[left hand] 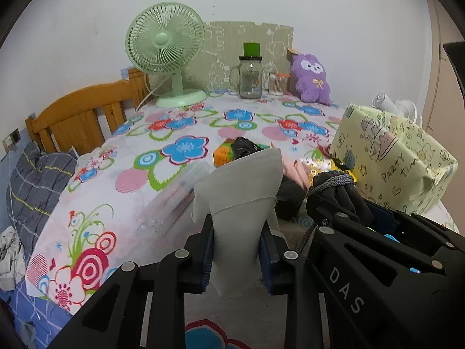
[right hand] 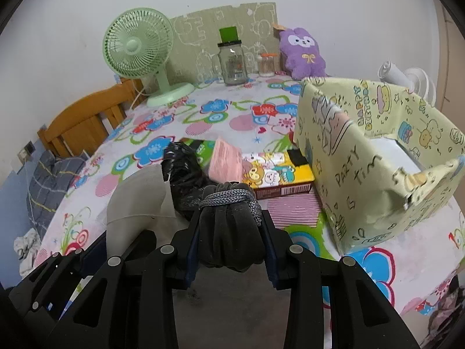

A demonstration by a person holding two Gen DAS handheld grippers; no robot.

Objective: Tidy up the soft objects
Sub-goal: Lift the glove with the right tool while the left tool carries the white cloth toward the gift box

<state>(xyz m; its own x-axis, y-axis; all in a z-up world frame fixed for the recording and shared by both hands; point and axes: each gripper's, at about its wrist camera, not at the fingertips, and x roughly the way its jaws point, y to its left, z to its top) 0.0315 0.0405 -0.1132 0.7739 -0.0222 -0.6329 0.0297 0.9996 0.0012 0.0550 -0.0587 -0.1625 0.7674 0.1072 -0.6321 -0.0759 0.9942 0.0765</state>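
In the left wrist view my left gripper (left hand: 236,250) is shut on a pale grey folded cloth (left hand: 247,186), which stands up between the pads above the flowered tablecloth. Just to its right is a black drawstring pouch (left hand: 337,195). In the right wrist view my right gripper (right hand: 231,250) is shut on that pouch (right hand: 229,226), with its grey cord wound round the neck. The grey cloth (right hand: 136,195) shows at its left. A yellow-green paper-wrapped box (right hand: 363,174) with an open top stands to the right of both grippers.
Ahead on the table lie a black plastic bag (right hand: 183,171), a pink pack (right hand: 226,163), a cartoon-printed box (right hand: 276,174) and a green pack (right hand: 200,148). At the back stand a green fan (right hand: 136,49), a glass jar (right hand: 232,64) and a purple plush (right hand: 302,55). A wooden bed frame (right hand: 84,122) borders the left.
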